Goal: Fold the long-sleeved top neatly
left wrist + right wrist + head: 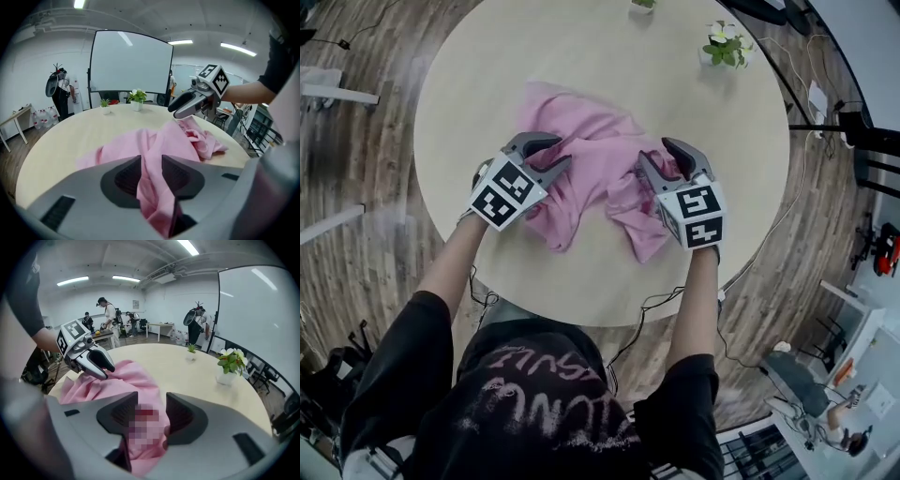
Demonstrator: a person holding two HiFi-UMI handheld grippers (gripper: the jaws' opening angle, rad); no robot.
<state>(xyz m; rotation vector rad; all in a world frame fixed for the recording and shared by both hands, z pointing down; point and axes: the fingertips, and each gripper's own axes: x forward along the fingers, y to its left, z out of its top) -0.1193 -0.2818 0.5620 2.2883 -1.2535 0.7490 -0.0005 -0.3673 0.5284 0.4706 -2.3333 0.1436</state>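
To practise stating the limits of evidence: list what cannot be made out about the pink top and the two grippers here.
Pink top: sleeves and collar lost in its own bunched folds, every view.
Right gripper: right gripper view, a mosaic patch covers the cloth between the jaws; grip unreadable.
Left gripper: left gripper view, cloth fills the gap; pressed or loose, cannot tell.

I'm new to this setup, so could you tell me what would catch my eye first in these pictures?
The crumpled pink top stands out first, lying in the middle of the round pale table. The left gripper and right gripper sit at its near side, each with pink cloth between its jaws. A small potted plant stands near the table's far right edge.
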